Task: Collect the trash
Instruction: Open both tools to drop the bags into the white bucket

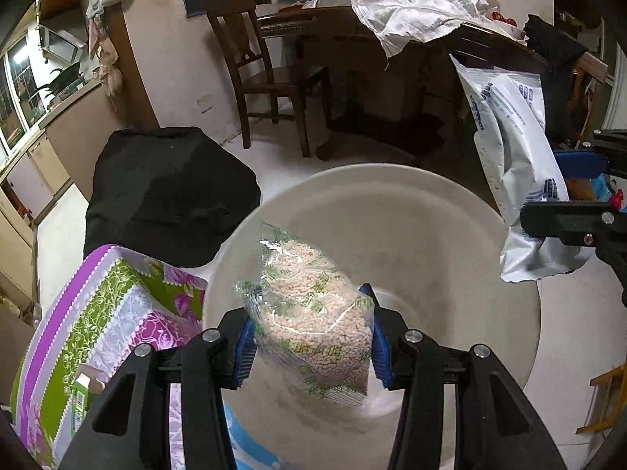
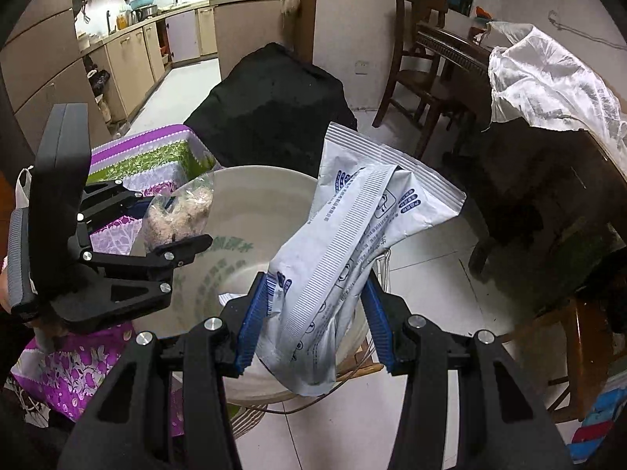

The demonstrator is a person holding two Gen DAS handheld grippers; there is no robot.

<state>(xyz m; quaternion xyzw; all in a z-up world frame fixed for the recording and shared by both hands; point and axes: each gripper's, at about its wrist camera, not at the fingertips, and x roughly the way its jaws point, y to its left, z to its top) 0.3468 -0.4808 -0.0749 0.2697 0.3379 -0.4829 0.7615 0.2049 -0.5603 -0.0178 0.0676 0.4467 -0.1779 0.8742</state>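
I have both grippers loaded over the white bucket, so I judge this as the drop step of the trash run. My left gripper is clamped on a clear bag of pale granules, its blue pads pressing the bag from both sides, and the bag hangs above the bucket's open mouth. My right gripper is clamped on a crumpled white foil pouch with blue print, which sticks up toward 1 o'clock over the bucket rim. In the right wrist view the left gripper sits at 9 o'clock, over the bucket's far side. A purple and green floral cloth lies at 8 o'clock beside the bucket, and a black bag stands behind it at 11 o'clock. Next I would part each pair of fingers in turn, with the pouch brought fully inside the rim first, since its lower end seems to hang near the edge
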